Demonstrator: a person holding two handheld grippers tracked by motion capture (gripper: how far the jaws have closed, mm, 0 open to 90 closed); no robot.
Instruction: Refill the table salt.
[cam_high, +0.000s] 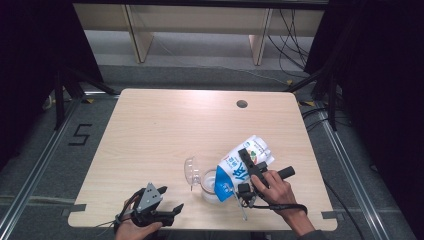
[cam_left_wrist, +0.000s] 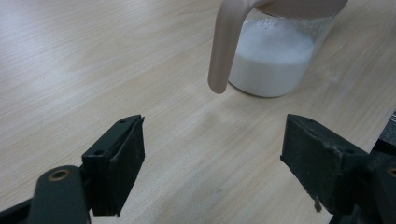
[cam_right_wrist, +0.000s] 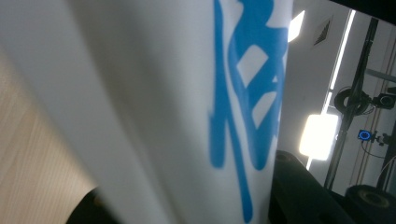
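A white and blue milk carton (cam_high: 239, 165) is tipped, its top end down over a clear glass jug (cam_high: 209, 187) that holds milk. My right gripper (cam_high: 251, 172) is shut on the carton's sides, with a hand behind it. In the right gripper view the carton's white wall with blue print (cam_right_wrist: 187, 112) sits between the dark jaws. My left gripper (cam_high: 171, 198) rests at the table's front left, open and with nothing in it. In the left gripper view its jaws stand wide apart (cam_left_wrist: 219, 163), and beyond them is the jug (cam_left_wrist: 275, 60) with its pale handle (cam_left_wrist: 224, 46).
The jug's clear lid (cam_high: 192, 170) stands flipped up on its left. The wooden table (cam_high: 150, 130) has a round cable hole (cam_high: 242, 104) at the back right. Grey floor, metal rails and dark stands surround the table.
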